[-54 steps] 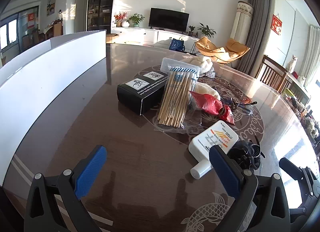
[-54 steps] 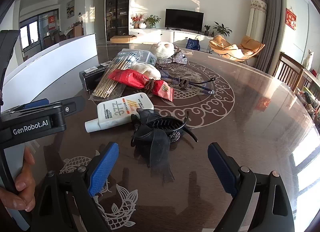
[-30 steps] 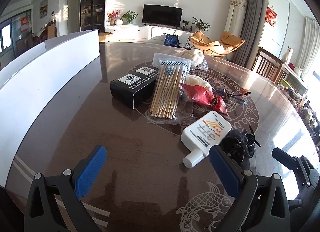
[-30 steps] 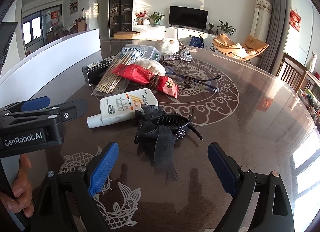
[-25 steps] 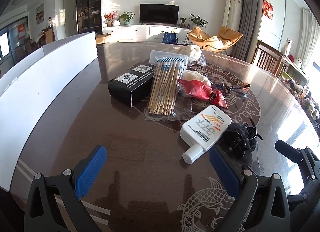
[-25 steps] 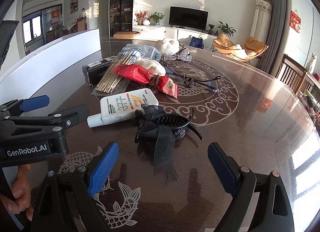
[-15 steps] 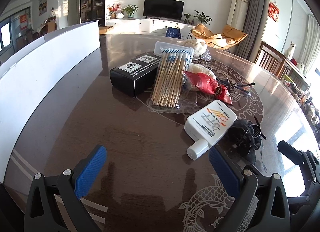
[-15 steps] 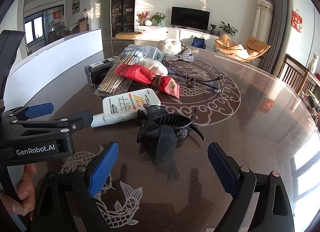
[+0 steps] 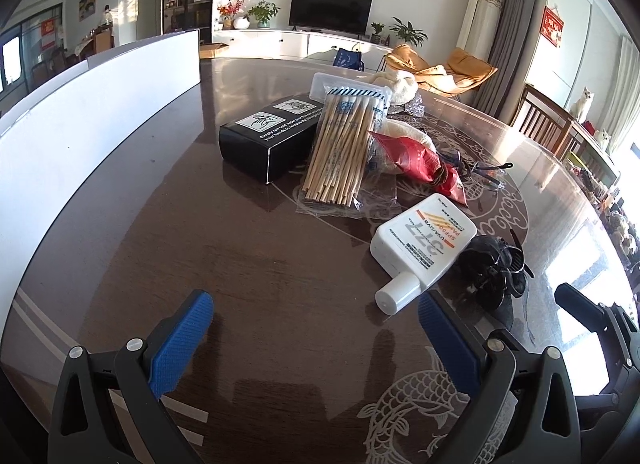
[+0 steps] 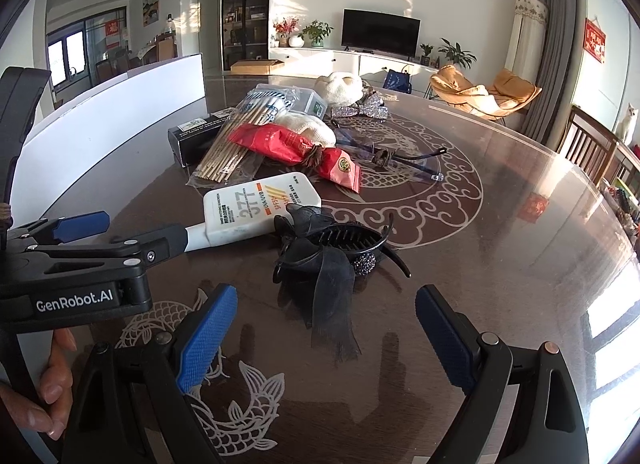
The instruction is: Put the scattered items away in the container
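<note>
Scattered on the dark table are a white sunscreen tube (image 9: 424, 244) (image 10: 256, 204), a black hair claw with a bow (image 9: 496, 268) (image 10: 332, 248), a bag of wooden sticks (image 9: 340, 144), a black box (image 9: 268, 136), a red packet (image 10: 296, 152) and glasses (image 10: 400, 156). The white container (image 9: 80, 112) (image 10: 108, 124) stands along the left. My left gripper (image 9: 314, 312) (image 10: 142, 227) is open and empty, its right finger close beside the tube's cap. My right gripper (image 10: 326, 304) is open just in front of the hair claw, holding nothing.
A silver sequin bow (image 10: 360, 110), a cream plush item (image 10: 340, 88) and a clear plastic box (image 9: 324, 84) lie at the far end of the pile. A person's fingers (image 10: 52, 384) grip the left tool. Chairs (image 10: 588, 144) stand past the table's right edge.
The left gripper has drifted a little closer to the tube's cap. The right gripper and the items have stayed put.
</note>
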